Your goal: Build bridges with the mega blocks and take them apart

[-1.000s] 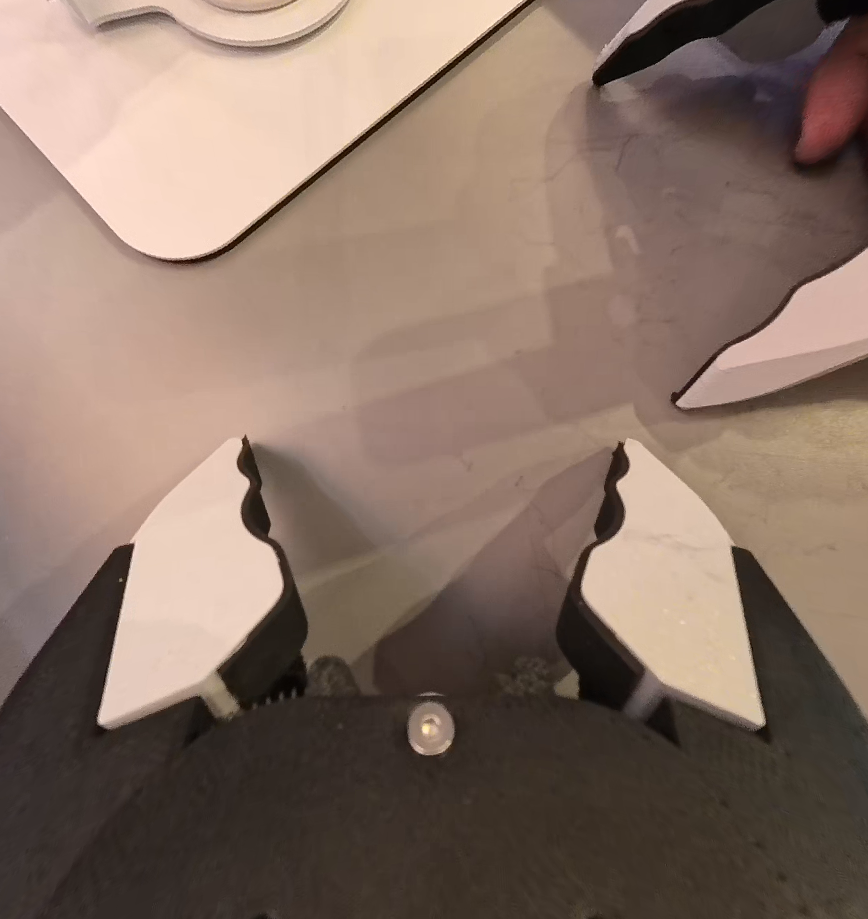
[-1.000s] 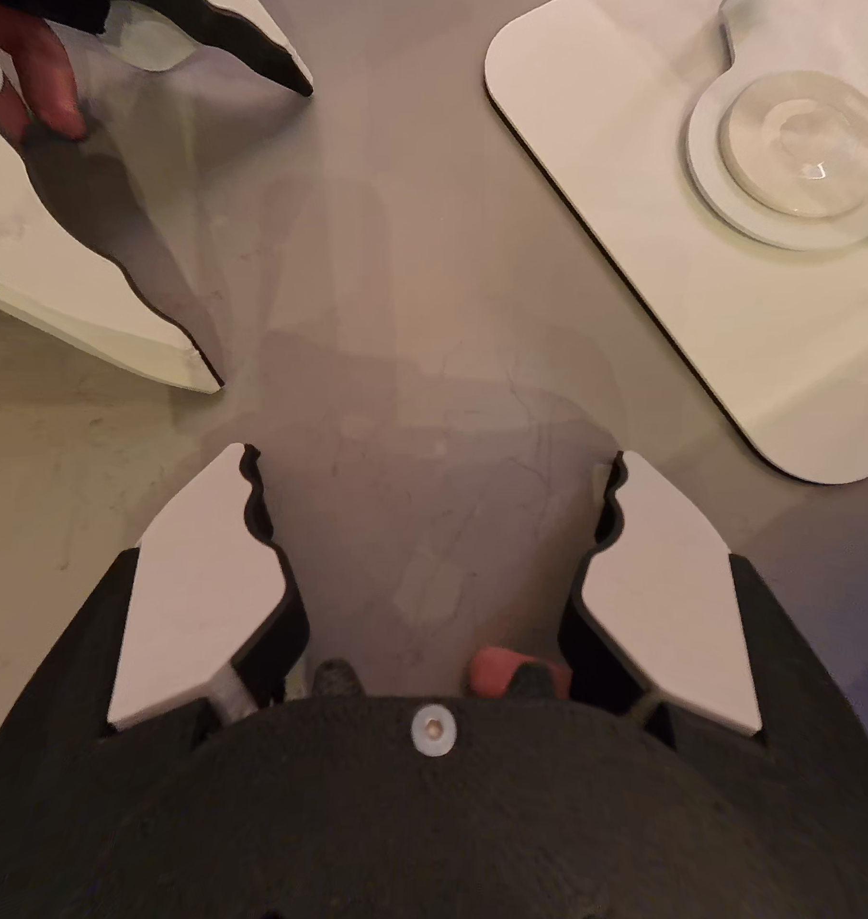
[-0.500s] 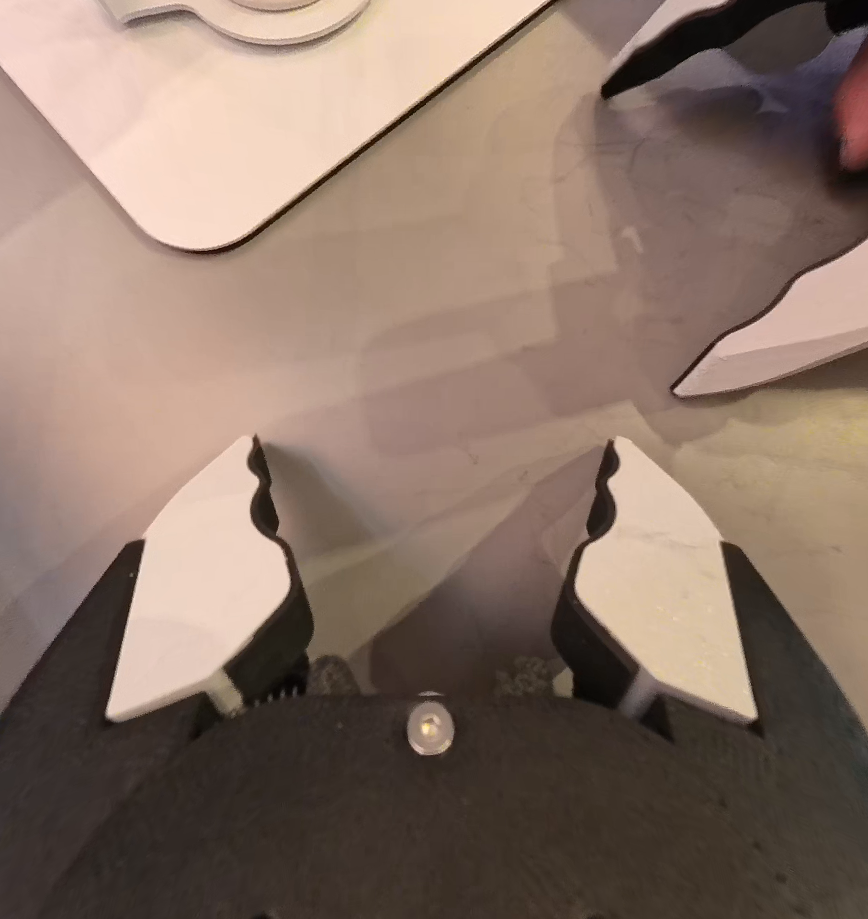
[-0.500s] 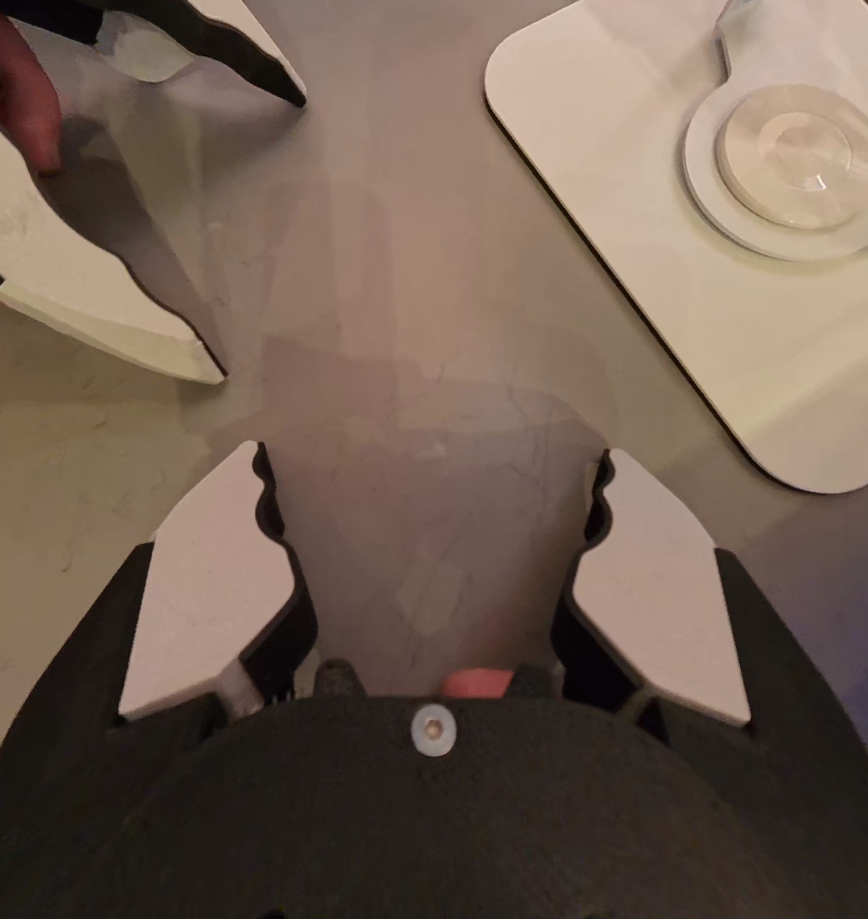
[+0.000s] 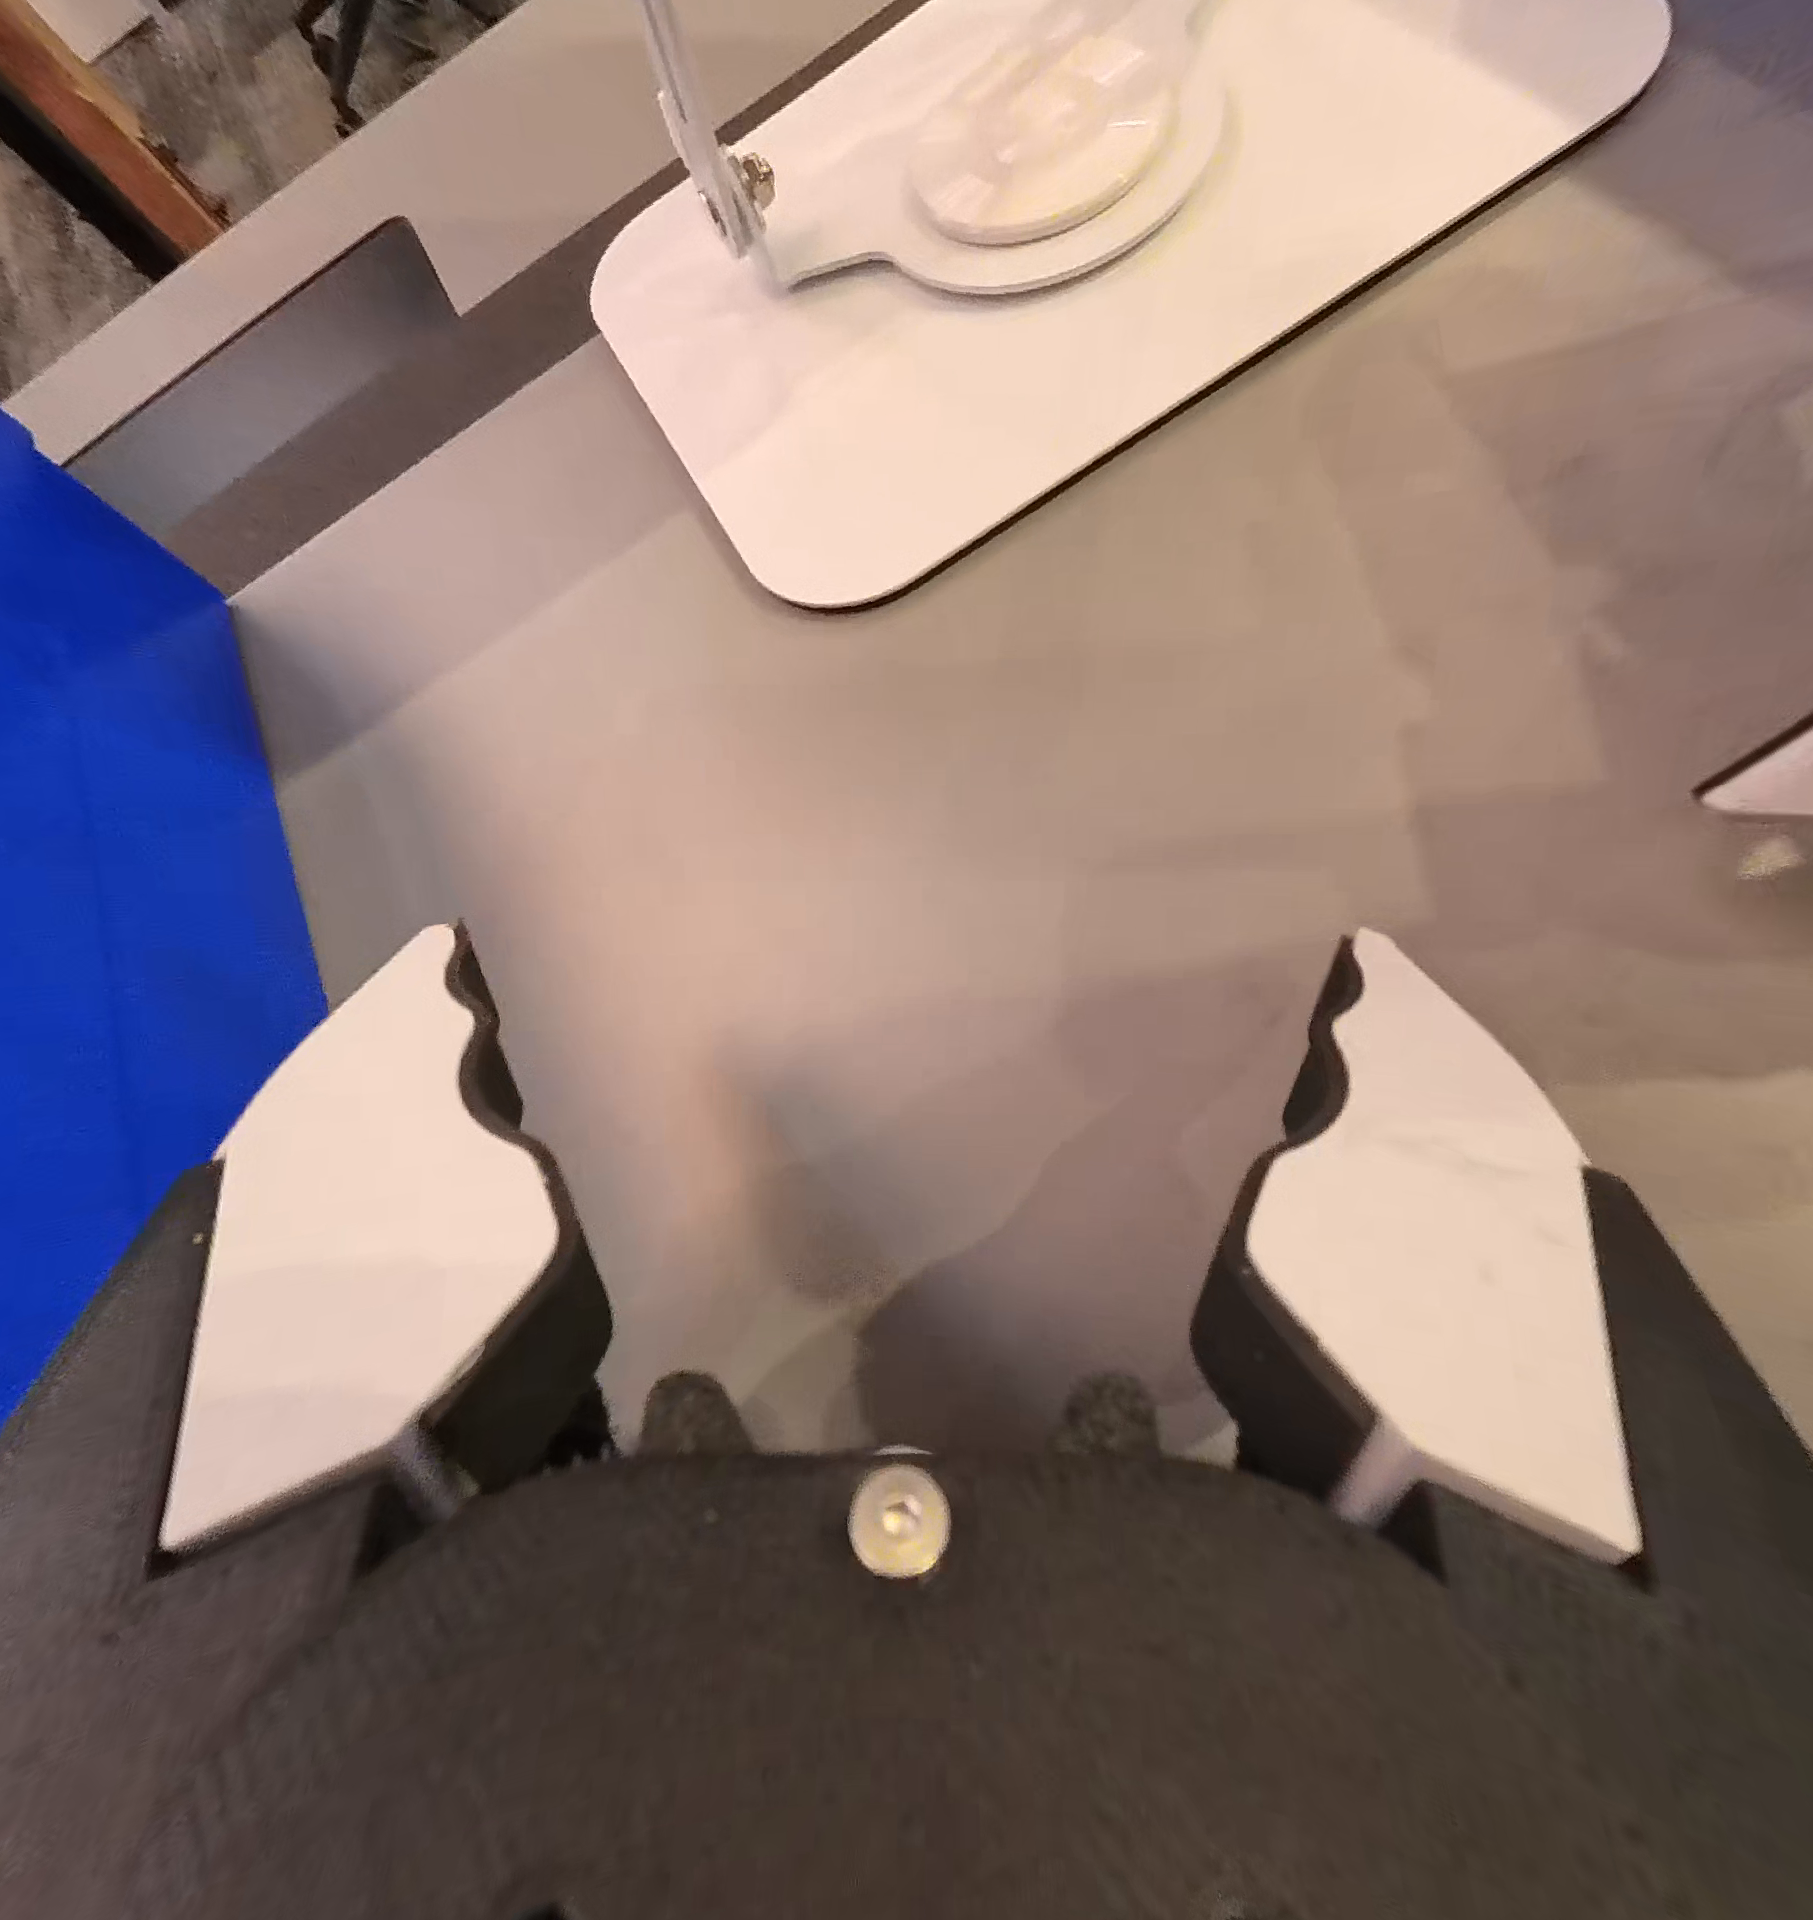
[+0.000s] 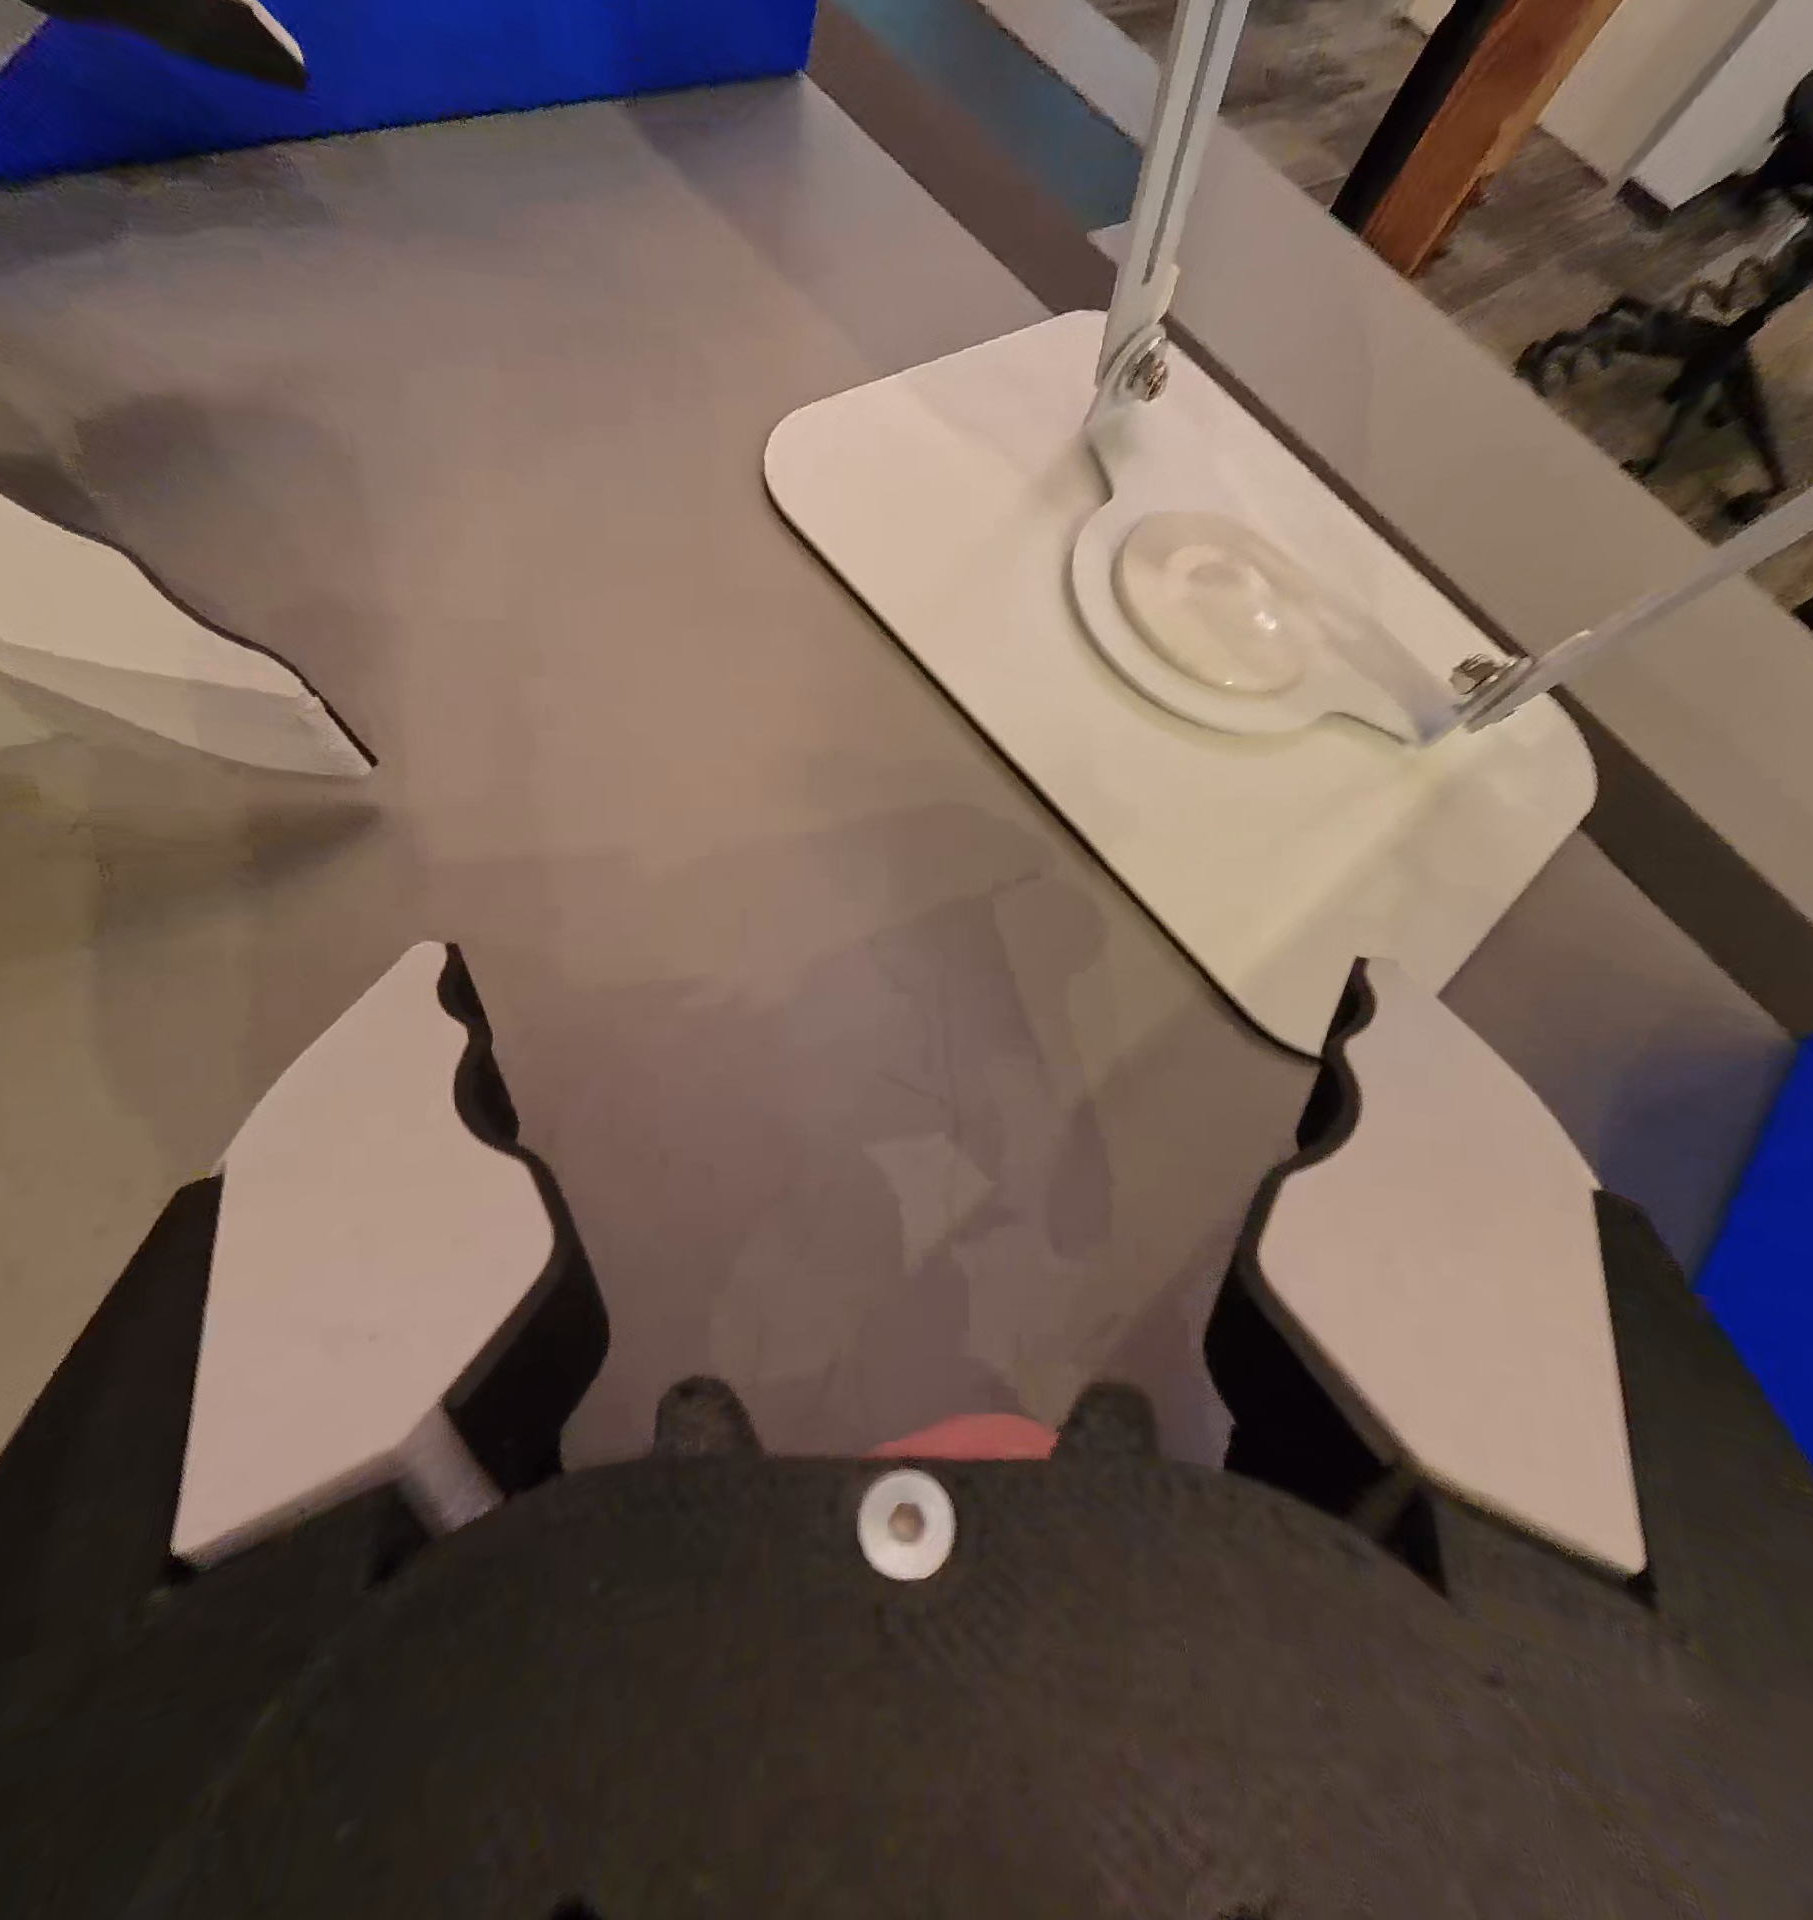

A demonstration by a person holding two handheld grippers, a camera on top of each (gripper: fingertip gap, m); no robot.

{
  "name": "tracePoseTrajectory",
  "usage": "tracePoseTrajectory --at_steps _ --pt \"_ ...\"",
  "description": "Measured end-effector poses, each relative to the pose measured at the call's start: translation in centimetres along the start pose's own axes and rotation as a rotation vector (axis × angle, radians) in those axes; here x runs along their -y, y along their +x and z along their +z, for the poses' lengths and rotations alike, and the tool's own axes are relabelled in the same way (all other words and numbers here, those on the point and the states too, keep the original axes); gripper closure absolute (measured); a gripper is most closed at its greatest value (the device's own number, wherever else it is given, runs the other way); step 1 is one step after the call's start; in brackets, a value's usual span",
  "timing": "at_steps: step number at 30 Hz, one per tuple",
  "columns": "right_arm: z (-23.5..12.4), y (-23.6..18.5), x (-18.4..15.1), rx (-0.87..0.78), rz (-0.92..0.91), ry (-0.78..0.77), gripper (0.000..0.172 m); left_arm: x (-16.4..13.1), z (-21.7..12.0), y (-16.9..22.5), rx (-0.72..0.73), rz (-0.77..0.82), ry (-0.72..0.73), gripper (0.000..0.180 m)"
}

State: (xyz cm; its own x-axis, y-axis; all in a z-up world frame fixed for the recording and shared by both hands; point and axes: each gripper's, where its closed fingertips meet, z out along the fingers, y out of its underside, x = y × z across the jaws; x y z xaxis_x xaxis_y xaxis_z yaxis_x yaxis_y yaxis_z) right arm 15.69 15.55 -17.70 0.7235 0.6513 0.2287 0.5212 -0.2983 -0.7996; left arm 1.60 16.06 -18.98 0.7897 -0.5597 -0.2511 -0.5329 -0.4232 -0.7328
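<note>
Right gripper (image 6: 902, 961) gapes bare over grey table (image 6: 673, 520), beside white base plate (image 6: 985, 499).

Grey tabletop (image 6: 673, 540) bare ahead of both grippers; wide passage down middle. White base plate (image 6: 1172, 665) with thin upright rods (image 6: 1156, 208) blocks far side. Blue panel (image 5: 71, 831) walls off left edge; second blue panel (image 6: 1785, 1164) at right edge.
</note>
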Motion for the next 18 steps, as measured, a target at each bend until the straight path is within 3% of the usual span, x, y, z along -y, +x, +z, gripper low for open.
tracePoseTrajectory --at_steps 9,12,15,18 --pt "-0.8 0.0 1.5 -0.012 -0.017 0.109 0.035 0.4 -0.1 -0.2 0.018 0.018 0.022 0.044" --pt "-1.1 -0.1 1.7 -0.012 -0.021 0.125 0.044 0.7 -0.3 -0.2 0.014 0.011 0.040 0.049" --pt "-1.5 -0.5 2.0 0.011 -0.041 0.145 0.064 1.2 -0.6 -0.5 0.030 0.027 0.069 0.056" --pt "-1.8 -0.2 2.3 -0.009 -0.037 0.168 0.068 1.8 -1.0 -0.8 0.034 0.010 0.106 0.060"
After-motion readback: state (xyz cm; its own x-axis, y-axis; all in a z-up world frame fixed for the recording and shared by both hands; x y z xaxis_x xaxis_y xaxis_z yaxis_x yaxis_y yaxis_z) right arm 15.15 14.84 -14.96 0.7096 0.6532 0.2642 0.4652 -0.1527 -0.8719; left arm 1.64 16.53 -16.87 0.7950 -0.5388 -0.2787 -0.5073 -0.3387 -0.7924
